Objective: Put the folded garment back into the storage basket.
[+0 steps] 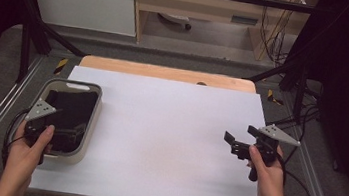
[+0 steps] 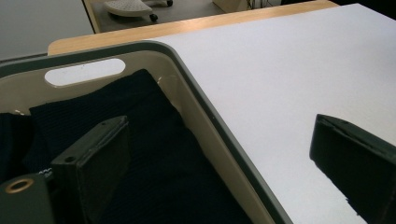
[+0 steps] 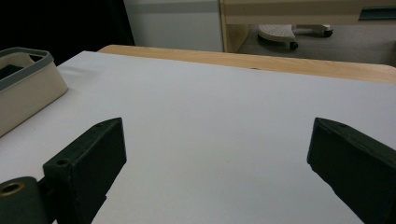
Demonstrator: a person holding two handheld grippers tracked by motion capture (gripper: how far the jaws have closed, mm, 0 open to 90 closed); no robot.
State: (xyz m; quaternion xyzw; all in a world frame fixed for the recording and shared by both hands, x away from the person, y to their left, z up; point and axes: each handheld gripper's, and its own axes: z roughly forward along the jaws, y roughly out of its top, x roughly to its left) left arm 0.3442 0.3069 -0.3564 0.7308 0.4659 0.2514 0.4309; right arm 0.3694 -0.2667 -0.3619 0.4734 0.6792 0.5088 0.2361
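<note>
A beige tub [image 1: 90, 118] with a grey-green rim is seen at the left edge of the white sheet [image 1: 164, 127] that covers the table. A dark knitted cloth [image 1: 73, 108] lies inside the tub; in the left gripper view the cloth [image 2: 159, 154] is seen spread over the floor of the tub [image 2: 196, 107] and up against its far wall, below the slot-shaped handle hole.

The left gripper [image 1: 65, 130] is held over the near end of the tub, at the near left corner of the sheet. Its jaws are spread wide apart and nothing is held between them. In the left gripper view one jaw is seen above the cloth inside the tub and the other beyond the rim, over the bare sheet, so the side wall of the tub is straddled by the left gripper [image 2: 219, 154]. Contact between jaw and cloth cannot be judged.

The right gripper [image 1: 239, 140] is held near the right edge of the sheet, well apart from the tub, with its jaws pointed toward the left. In the right gripper view the jaws of the right gripper [image 3: 217, 154] are seen wide apart with bare sheet between them, nothing gripped; the tub [image 3: 28, 88] is visible at the far left.

A strip of wooden tabletop [image 1: 165, 72] is left uncovered along the far edge of the sheet.
</note>
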